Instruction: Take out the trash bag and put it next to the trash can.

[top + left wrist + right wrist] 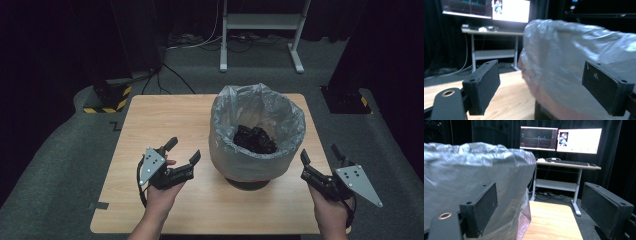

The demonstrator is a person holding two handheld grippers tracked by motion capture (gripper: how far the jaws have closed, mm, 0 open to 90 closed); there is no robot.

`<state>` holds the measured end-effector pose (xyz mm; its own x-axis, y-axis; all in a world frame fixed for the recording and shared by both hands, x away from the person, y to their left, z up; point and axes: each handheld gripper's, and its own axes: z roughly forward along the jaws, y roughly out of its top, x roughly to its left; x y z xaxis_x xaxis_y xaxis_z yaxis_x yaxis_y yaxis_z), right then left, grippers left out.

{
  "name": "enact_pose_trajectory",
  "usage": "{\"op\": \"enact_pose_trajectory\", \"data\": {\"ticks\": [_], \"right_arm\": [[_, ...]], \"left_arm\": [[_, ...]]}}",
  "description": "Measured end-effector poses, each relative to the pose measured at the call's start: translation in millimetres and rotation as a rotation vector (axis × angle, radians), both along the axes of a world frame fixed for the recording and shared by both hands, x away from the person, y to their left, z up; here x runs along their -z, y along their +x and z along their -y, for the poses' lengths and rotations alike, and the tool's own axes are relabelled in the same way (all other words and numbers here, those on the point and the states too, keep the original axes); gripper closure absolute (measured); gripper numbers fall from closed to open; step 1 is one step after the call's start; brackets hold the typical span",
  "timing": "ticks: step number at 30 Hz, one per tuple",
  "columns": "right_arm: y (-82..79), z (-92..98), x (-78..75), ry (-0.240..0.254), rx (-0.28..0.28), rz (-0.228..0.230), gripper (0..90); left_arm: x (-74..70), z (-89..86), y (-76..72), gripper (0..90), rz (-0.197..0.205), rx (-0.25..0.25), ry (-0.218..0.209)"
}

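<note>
A bin lined with a clear grey plastic bag (257, 132) stands on the wooden table (165, 120), right of centre, with dark crumpled stuff (255, 139) at its bottom. My left gripper (183, 150) hovers just left of the bin, open, nothing between its jaws. My right gripper (320, 154) hovers at the bin's right side near the table's right edge, also open and empty. In the left gripper view the bag (579, 57) bulges close ahead between the pads (485, 85). In the right gripper view the bag (471, 177) is at the left behind the left pad (482, 206).
A white desk frame (260, 22) stands on the floor beyond the table. A desk with monitors (560, 140) and a keyboard shows in the right gripper view. Black stands with yellow-striped bases (107, 97) flank the table's far corners.
</note>
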<state>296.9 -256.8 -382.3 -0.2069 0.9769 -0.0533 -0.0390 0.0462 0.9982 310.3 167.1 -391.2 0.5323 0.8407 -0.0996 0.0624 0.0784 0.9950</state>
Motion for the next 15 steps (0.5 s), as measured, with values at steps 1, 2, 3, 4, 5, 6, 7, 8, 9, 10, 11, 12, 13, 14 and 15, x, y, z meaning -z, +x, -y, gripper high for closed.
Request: {"op": "enact_pose_trajectory", "data": {"ticks": [1,2,3,4,5,6,7,8,9,10,11,12,13,14,15], "right_arm": [[-0.9,0.2,-1.0,0.002,-0.003,0.005,13.5],[-2.2,-0.1,-2.8,-0.003,-0.008,0.01,13.5],[-2.8,-0.4,-3.9,-0.008,-0.009,0.011,13.5],[-3.5,-0.5,-5.4,-0.013,-0.011,0.013,13.5],[-5.2,-0.1,-8.4,-0.006,-0.017,0.016,13.7],[-5.2,-0.1,-8.4,-0.006,-0.017,0.016,13.7],[-6.9,0.0,-11.4,0.0,-0.023,0.013,14.1],[-6.9,0.0,-11.4,0.0,-0.023,0.013,14.1],[-7.8,0.1,-13.0,0.002,-0.022,0.017,14.3],[-8.9,0.2,-16.3,0.0,-0.022,0.025,14.8],[-9.3,0.1,-18.6,-0.001,-0.021,0.029,15.2],[-9.6,0.6,-22.0,0.001,-0.027,0.036,16.2],[-9.6,0.9,-25.3,0.006,-0.028,0.04,16.8],[-9.4,1.1,-28.5,0.014,-0.032,0.042,17.8],[-8.7,1.1,-31.7,0.017,-0.035,0.046,18.9]], "left_arm": [[-0.5,1.3,0.1,14.6,0.006,0.002,0.011],[-0.8,2.9,0.3,14.7,0.007,0.006,0.009],[-1.7,4.6,0.9,14.6,0.009,0.006,0.014],[-2.5,6.6,0.9,14.6,0.009,0.008,0.011],[-3.7,8.7,0.5,14.6,0.011,0.016,0.006],[-4.5,9.9,0.4,14.6,0.017,0.015,0.006],[-6.3,11.5,0.0,14.8,0.016,0.019,0.005],[-8.0,12.3,0.5,14.8,0.018,0.025,0.002],[-12.2,14.4,1.4,15.0,0.02,0.029,-0.003],[-15.6,16.6,2.5,15.0,0.027,0.027,-0.013],[-20.9,18.5,4.3,15.0,0.037,0.034,-0.008],[-26.0,20.7,5.9,15.0,0.047,0.034,-0.013],[-30.6,23.0,7.8,15.2,0.056,0.031,-0.021],[-35.2,25.7,10.5,15.5,0.059,0.03,-0.024],[-41.0,29.2,14.5,15.5,0.059,0.027,-0.025]]}}
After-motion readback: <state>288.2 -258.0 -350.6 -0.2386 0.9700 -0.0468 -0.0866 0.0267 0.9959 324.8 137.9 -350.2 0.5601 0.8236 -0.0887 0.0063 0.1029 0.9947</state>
